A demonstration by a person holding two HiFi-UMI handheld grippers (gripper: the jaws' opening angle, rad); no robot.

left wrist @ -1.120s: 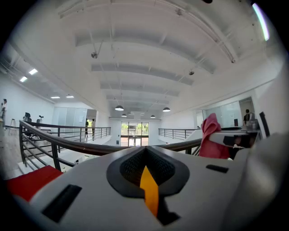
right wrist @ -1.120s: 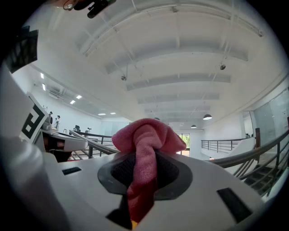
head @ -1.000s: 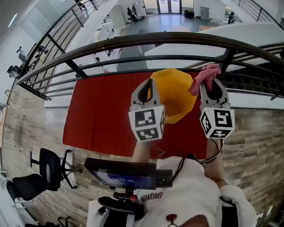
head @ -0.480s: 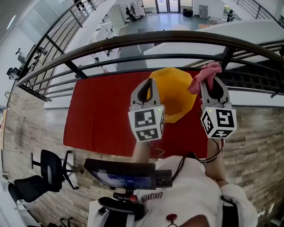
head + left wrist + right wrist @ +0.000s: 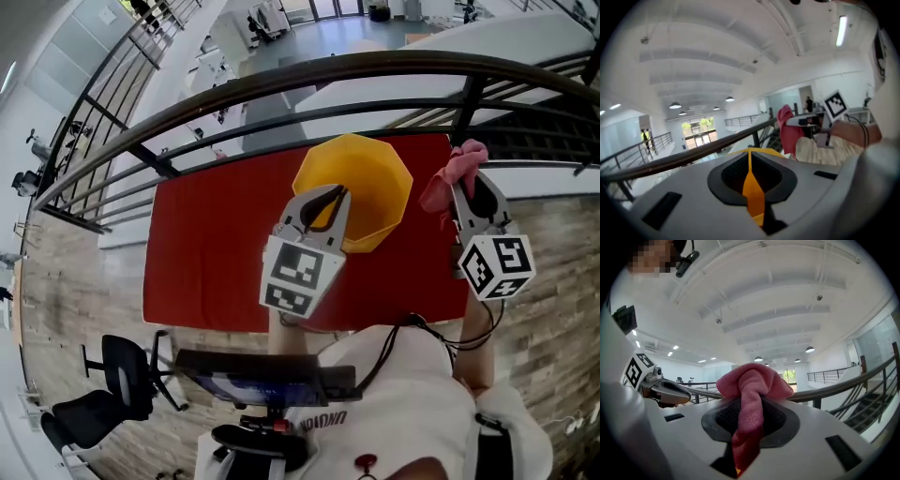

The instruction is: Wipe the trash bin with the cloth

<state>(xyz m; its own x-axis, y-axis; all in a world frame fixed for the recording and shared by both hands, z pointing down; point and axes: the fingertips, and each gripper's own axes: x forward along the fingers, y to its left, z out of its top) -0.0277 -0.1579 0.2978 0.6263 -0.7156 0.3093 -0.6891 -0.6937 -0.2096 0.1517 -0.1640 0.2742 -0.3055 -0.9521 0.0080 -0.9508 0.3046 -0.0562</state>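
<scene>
A yellow trash bin [image 5: 367, 178] stands open-topped on a red mat [image 5: 211, 244]. My left gripper [image 5: 328, 199] is at the bin's near left rim, shut on the wall. In the left gripper view the bin wall [image 5: 751, 185] runs edge-on as a yellow strip between the closed jaws. Just right of the bin and apart from it, my right gripper [image 5: 466, 180] is shut on a pink cloth [image 5: 454, 171]. The pink cloth [image 5: 751, 399] bunches above the jaws and hangs down between them in the right gripper view. The bin's inside looks bare.
A dark curved railing [image 5: 281, 82] runs just beyond the mat, with a drop to a lower floor behind it. A black office chair [image 5: 108, 380] stands at the near left on the wooden floor. A dark screen [image 5: 262, 375] sits at the person's chest.
The right gripper with the cloth has moved right, off the bin's rim. The left gripper has tilted while staying on the bin's wall.
</scene>
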